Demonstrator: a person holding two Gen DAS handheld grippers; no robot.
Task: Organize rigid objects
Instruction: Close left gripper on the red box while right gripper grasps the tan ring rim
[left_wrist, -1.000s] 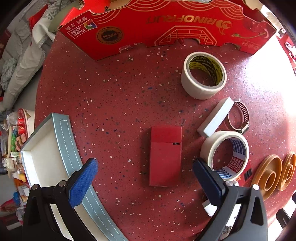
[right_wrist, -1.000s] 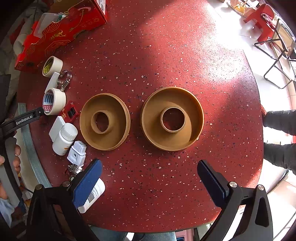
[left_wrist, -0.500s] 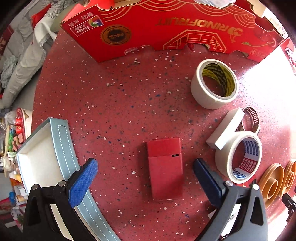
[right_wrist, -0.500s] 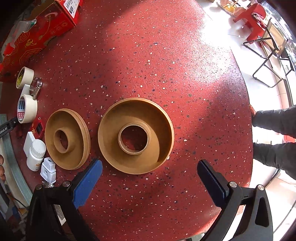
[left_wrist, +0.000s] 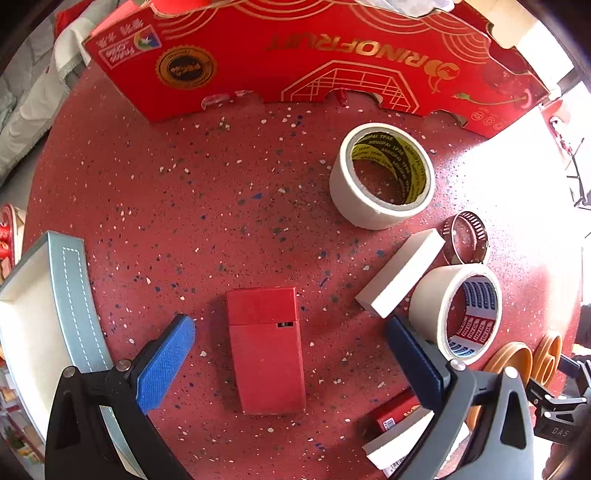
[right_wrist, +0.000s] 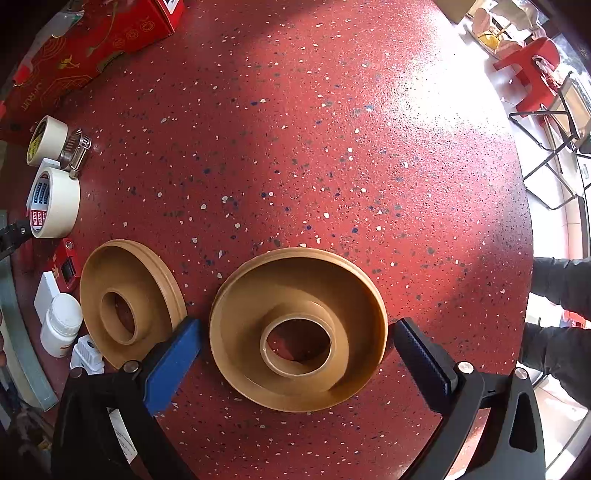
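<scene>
The left gripper (left_wrist: 291, 350) is spread wide, and the red box (left_wrist: 265, 349) lies flat on the table (left_wrist: 184, 206) between its fingers, not touched by either pad. The box looks stiff and light, with smooth faces that are probably a little slippery; it is best taken across its two long sides, near the middle, where the width fits well inside the opening. A tray (left_wrist: 70, 295) stands just outside the left finger, and a tape roll (left_wrist: 456, 312) and a white block (left_wrist: 400, 273) lie just beyond the right finger, so little room is left on that side. The right gripper (right_wrist: 295, 350) is also spread, with the large brown ring (right_wrist: 299, 334) framed between its fingers; whether the pads touch its rim cannot be told. The ring seems rigid, maybe plastic, and not heavy; its round rim may slip, so it should be held across the full width. A smaller ring (right_wrist: 129, 306) lies just left of the left finger.
</scene>
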